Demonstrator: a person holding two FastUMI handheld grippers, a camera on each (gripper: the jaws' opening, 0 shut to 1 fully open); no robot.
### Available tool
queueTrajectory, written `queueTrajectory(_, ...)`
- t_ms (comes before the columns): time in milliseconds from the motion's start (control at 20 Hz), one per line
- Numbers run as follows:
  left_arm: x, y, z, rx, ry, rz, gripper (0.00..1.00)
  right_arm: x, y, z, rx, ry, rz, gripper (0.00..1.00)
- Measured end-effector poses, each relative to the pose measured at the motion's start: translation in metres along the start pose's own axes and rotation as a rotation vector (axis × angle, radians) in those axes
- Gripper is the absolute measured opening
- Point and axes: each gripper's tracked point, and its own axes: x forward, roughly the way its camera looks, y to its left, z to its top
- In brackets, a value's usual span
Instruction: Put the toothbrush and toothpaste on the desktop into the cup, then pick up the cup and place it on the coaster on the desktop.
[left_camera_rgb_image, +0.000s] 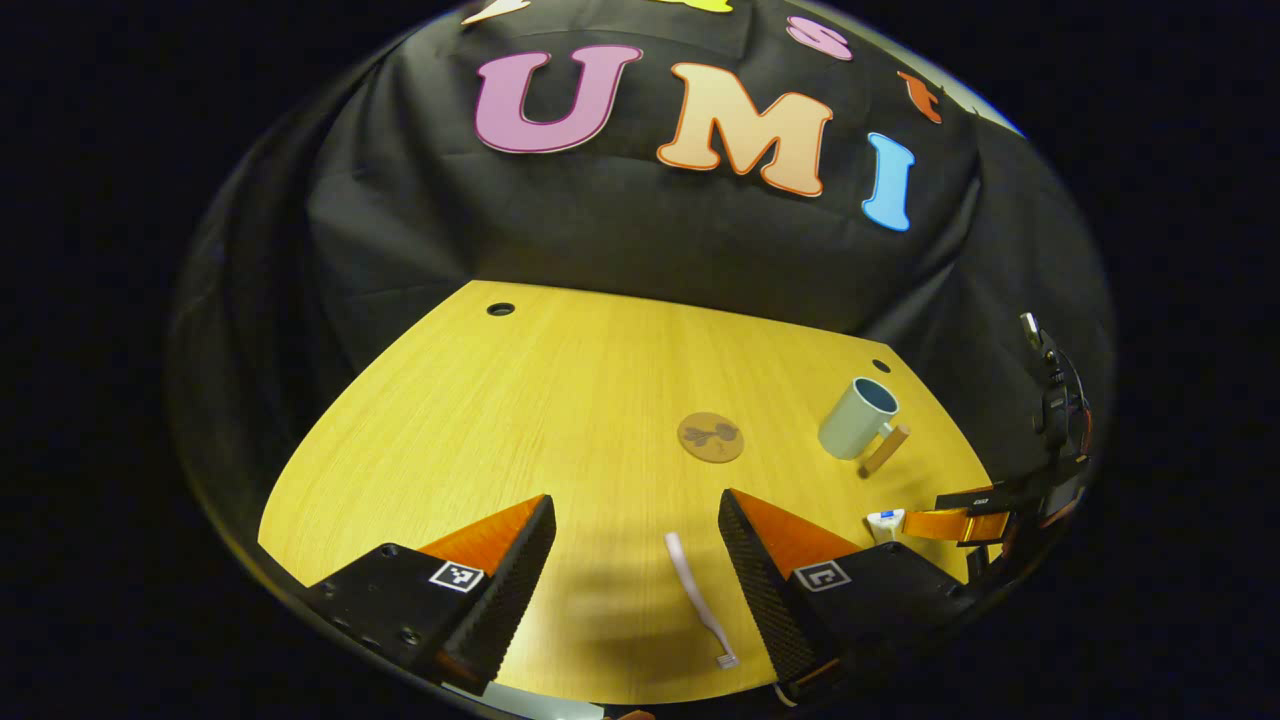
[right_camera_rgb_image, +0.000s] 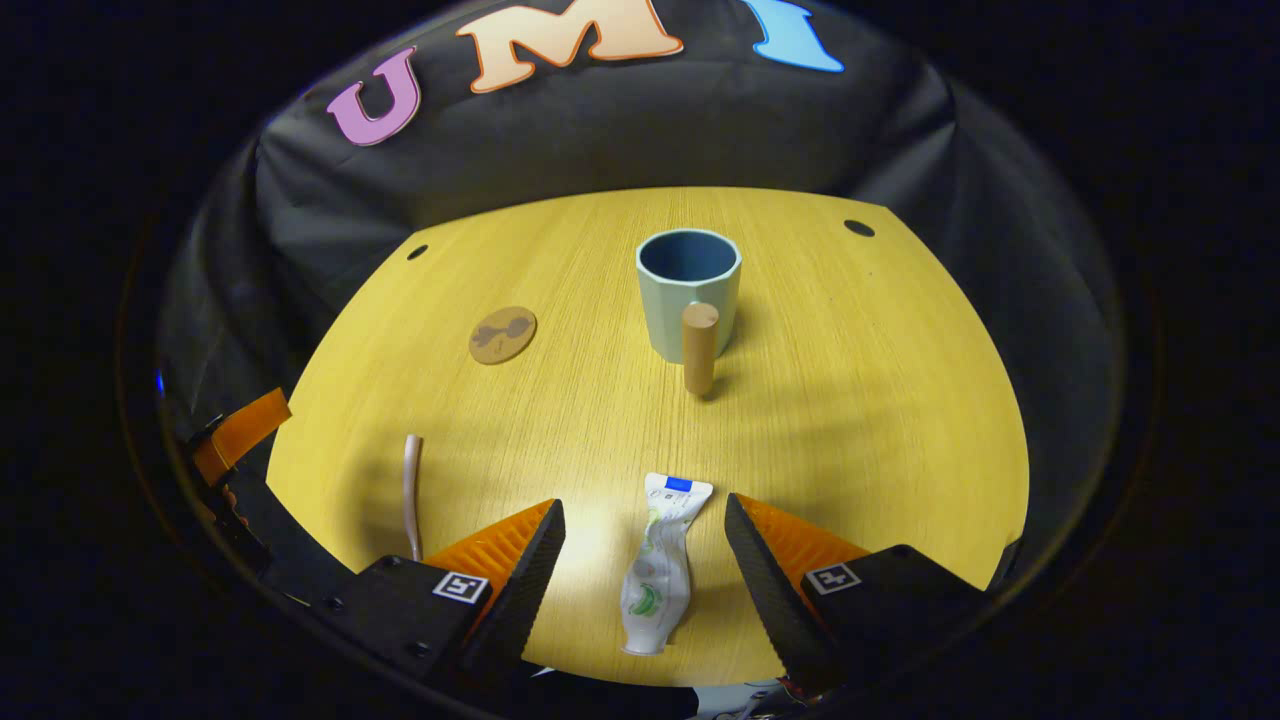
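Both tools gape wide for pickup: left tool straddles the pale pink toothbrush, right tool the crumpled white toothpaste tube, low-centre in each view.

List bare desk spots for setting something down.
Free: the wide stretch left of the coaster toward the far-left hole, and the desk right of the cup. Crowded: near edge, where toothbrush and toothpaste lie between open hand-held gripper fingers.

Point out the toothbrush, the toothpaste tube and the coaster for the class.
toothbrush (left_camera_rgb_image: 694, 595), left gripper view, middle of its handle.
toothpaste tube (right_camera_rgb_image: 658, 575), right gripper view, middle of its crumpled body.
coaster (right_camera_rgb_image: 502, 335), right gripper view, centre of the disc.
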Motion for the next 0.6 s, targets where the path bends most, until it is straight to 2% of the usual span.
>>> queueTrajectory(100, 0.0, 0.012, -0.001, -0.006, 0.006, 0.024, 0.95, 0.012, -0.001, -0.007, -0.003, 0.065, -0.015, 0.94)
queueTrajectory(150, 0.0, 0.017, -0.003, -0.005, 0.01, 0.034, 0.95, 0.017, -0.003, -0.01, -0.003, 0.097, -0.029, 0.99)
queueTrajectory(200, 0.001, 0.021, -0.004, -0.003, 0.013, 0.042, 0.95, 0.022, -0.004, -0.015, 0.0, 0.131, -0.043, 0.94)
queueTrajectory(350, 0.006, 0.029, -0.009, -0.01, 0.036, 0.044, 0.96, 0.033, -0.006, -0.027, 0.027, 0.226, -0.074, 0.98)
queueTrajectory(450, 0.01, 0.028, -0.013, -0.02, 0.053, 0.03, 0.96, 0.038, -0.009, -0.028, 0.039, 0.253, -0.098, 0.95)
queueTrajectory(500, 0.012, 0.028, -0.016, -0.026, 0.06, 0.021, 0.96, 0.04, -0.01, -0.029, 0.049, 0.265, -0.109, 0.87)
queueTrajectory(550, 0.014, 0.026, -0.018, -0.033, 0.068, 0.011, 0.95, 0.042, -0.011, -0.031, 0.061, 0.282, -0.118, 0.9)
queueTrajectory(600, 0.017, 0.025, -0.02, -0.04, 0.077, 0.002, 0.96, 0.043, -0.014, -0.033, 0.063, 0.296, -0.13, 0.8)
